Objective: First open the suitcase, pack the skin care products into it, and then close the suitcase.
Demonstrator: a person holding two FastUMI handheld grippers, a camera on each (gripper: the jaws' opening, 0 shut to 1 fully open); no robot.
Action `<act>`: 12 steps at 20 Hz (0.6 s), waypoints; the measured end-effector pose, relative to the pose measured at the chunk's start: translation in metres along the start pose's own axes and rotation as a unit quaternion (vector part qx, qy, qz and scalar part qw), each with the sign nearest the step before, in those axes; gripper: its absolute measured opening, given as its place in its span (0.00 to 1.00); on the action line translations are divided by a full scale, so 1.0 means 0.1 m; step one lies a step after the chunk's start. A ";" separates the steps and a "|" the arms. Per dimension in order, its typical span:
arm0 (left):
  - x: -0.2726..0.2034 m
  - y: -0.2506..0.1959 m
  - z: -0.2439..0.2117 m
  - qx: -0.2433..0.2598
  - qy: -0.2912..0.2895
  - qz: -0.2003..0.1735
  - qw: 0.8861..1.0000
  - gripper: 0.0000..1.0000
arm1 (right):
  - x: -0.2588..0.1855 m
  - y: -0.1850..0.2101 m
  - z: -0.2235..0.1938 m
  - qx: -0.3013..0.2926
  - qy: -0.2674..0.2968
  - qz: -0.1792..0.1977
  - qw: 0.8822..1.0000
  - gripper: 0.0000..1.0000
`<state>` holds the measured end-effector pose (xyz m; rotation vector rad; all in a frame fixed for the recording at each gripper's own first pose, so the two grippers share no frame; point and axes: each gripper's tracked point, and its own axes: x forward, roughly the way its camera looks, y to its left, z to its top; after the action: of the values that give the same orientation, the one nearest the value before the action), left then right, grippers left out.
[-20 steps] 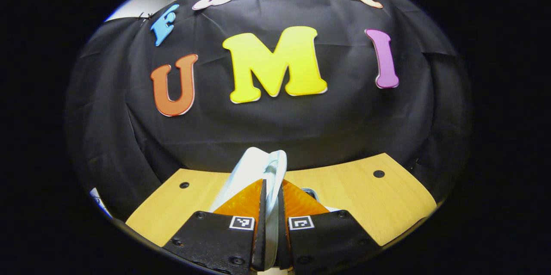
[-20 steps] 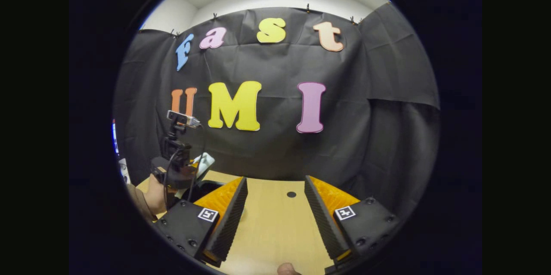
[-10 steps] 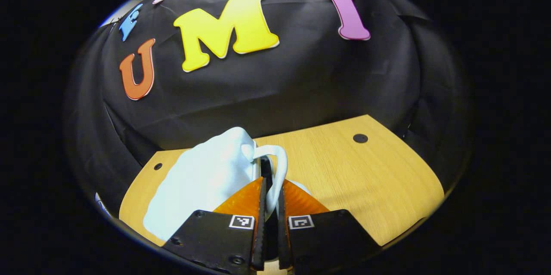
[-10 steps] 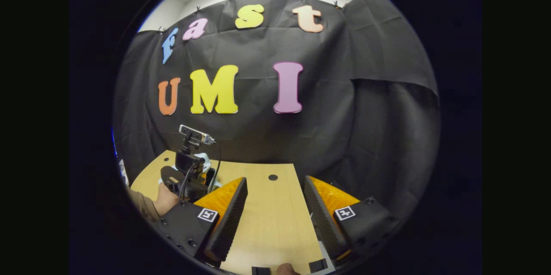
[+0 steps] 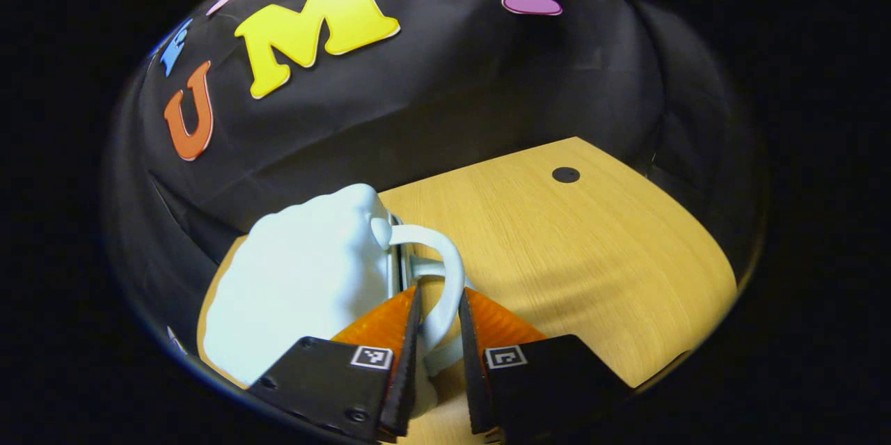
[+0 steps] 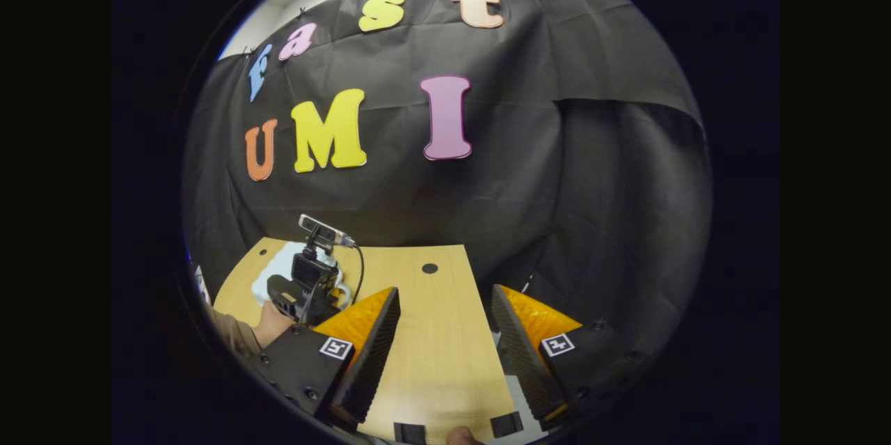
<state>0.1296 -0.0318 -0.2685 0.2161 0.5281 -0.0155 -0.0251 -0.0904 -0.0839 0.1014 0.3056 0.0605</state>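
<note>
A small pale blue suitcase [image 5: 306, 285] lies with its lid down on the left part of the wooden table [image 5: 578, 257]. Its curved handle [image 5: 445, 278] points toward me and runs down between the fingers of my left gripper [image 5: 439, 292]. Those fingers stand a little apart, with the handle loose in the gap. In the right gripper view the suitcase [image 6: 278, 269] shows at the far left, behind the left gripper's body [image 6: 306, 285] and the hand [image 6: 268, 323] holding it. My right gripper [image 6: 444, 290] hangs open over the table [image 6: 431, 347], nothing between its fingers.
The table has a dark round hole [image 5: 566, 174] near its far edge, also visible as a hole [image 6: 429, 268] in the right gripper view. Two small black pieces [image 6: 507, 424] and a pale surface [image 6: 518, 393] sit at the near edge by my right gripper.
The suitcase lid came down from upright to flat on the table, my left gripper following the handle down. The left fingers have parted slightly. The right gripper tilted down a little.
</note>
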 end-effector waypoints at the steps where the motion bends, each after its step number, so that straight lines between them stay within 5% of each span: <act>1: -0.08 0.01 0.07 -0.020 -0.007 -0.005 1.000 0.48 | 0.03 0.02 0.02 -0.001 -0.001 0.001 1.000 0.80; 6: -0.69 0.39 0.69 -0.072 -0.084 -0.002 0.994 0.78 | 0.13 0.47 0.32 -0.012 -0.028 0.026 0.999 0.80; 12: -1.78 1.14 1.17 -0.098 -0.186 0.018 0.977 0.90 | 0.25 1.29 0.63 -0.017 -0.063 0.060 0.996 0.80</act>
<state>0.0419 0.0478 -0.0575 0.0264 0.1498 0.0319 0.0123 0.0339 -0.0179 0.0884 0.1717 0.1769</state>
